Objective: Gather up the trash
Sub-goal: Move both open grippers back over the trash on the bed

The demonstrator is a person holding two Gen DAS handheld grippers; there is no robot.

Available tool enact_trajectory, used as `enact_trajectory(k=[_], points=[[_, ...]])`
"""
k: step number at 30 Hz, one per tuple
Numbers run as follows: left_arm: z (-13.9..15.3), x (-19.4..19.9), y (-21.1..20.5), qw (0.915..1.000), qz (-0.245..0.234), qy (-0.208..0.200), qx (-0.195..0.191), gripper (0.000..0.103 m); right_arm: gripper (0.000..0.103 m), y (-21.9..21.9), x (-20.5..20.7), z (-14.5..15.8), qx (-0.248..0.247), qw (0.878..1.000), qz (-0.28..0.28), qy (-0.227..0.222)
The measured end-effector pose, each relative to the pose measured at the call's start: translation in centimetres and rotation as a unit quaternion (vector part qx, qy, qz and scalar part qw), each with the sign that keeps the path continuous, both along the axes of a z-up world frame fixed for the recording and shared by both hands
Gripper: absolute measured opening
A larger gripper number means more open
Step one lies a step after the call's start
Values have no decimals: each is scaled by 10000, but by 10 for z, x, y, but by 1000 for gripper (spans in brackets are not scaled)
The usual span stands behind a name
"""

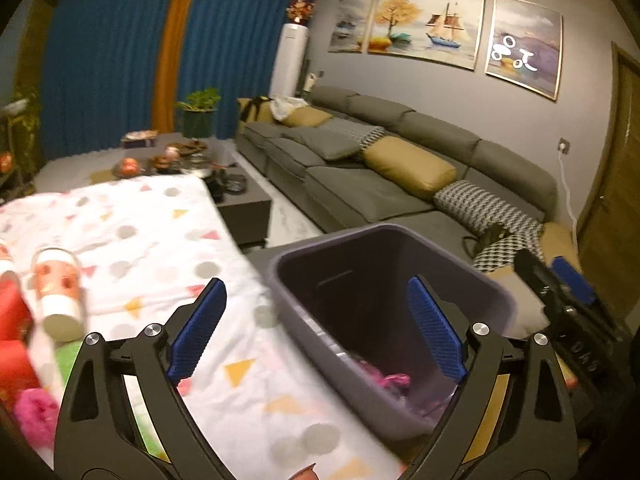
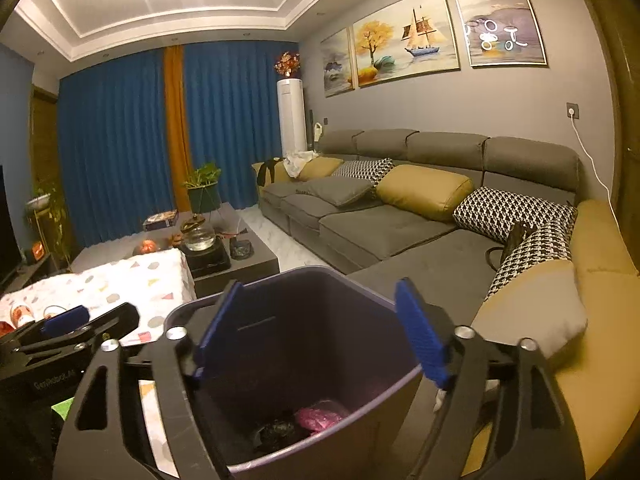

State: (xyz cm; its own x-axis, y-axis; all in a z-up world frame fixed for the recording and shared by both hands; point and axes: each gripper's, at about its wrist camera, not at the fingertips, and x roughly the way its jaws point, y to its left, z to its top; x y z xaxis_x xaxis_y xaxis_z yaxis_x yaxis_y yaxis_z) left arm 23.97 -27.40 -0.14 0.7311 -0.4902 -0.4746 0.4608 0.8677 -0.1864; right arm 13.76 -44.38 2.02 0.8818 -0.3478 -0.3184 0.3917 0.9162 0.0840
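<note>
Two grippers wide open and empty, left gripper [image 1: 316,328] and right gripper [image 2: 320,328] above purple bin [image 2: 304,364], pink trash [image 2: 320,418] inside

Patterned cloth-covered table [image 1: 224,264]: cup [image 1: 60,292], red packets [image 1: 16,344], pink scrap [image 1: 36,412].

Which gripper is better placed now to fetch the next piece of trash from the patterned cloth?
Probably the left gripper: open, empty, beside the paper cup on the cloth. The right gripper hangs open over the bin.

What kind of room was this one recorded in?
A home living room, most likely: a long grey sectional sofa with mustard cushions, three framed paintings on the wall above it, and floor-length blue curtains behind a dark low coffee table.
</note>
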Motion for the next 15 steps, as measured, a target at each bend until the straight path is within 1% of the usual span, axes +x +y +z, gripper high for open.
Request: enact_trajectory(k=[2, 7, 12, 15], points=[[4, -10, 9, 9999, 126, -51, 61, 92, 83, 3, -6, 1, 53, 10000, 30, -16], [11, -33, 37, 9990, 430, -98, 84, 93, 84, 25, -24, 6, 26, 9997, 226, -68], [10, -60, 78, 9966, 803, -172, 85, 93, 85, 50, -39, 10, 12, 9988, 470, -125], [8, -77, 110, 9928, 1166, -242, 142, 93, 85, 69, -47, 9, -1, 9978, 657, -126]])
